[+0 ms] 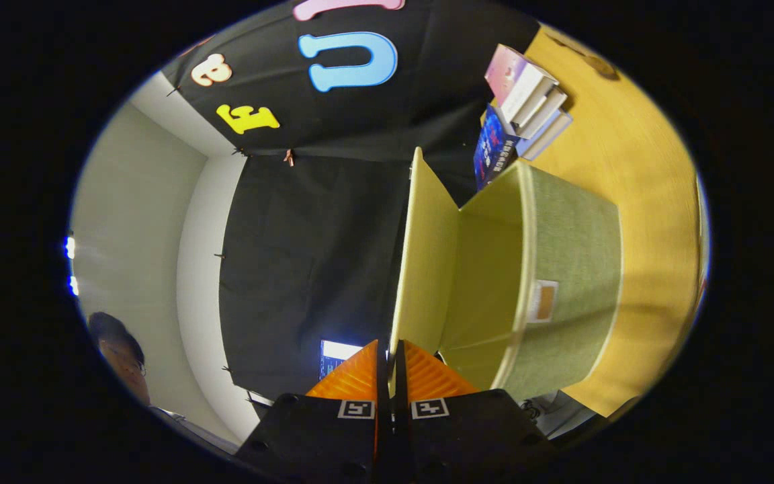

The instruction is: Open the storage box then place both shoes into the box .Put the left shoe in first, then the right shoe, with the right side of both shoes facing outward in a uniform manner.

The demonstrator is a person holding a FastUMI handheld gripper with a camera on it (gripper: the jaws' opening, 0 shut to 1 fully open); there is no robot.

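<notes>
The green fabric storage box (572, 282) stands on the wooden table (649, 202), seen rolled on its side from here. Its lid (427, 269) is swung up and stands away from the box's mouth, showing a pale yellow-green inner face. My gripper (390, 349) is shut on the lid's free edge, which runs straight up from between the two fingers. The box's inside (484, 282) looks bare as far as I can see into it. A small tan label (543, 301) sits on the box's outer wall.
A stack of books (528, 101) lies on the table beyond the box, by the black cloth wall. A person (118, 356) is off to the side by the white wall. A lit screen (336, 353) glows just beside my fingers.
</notes>
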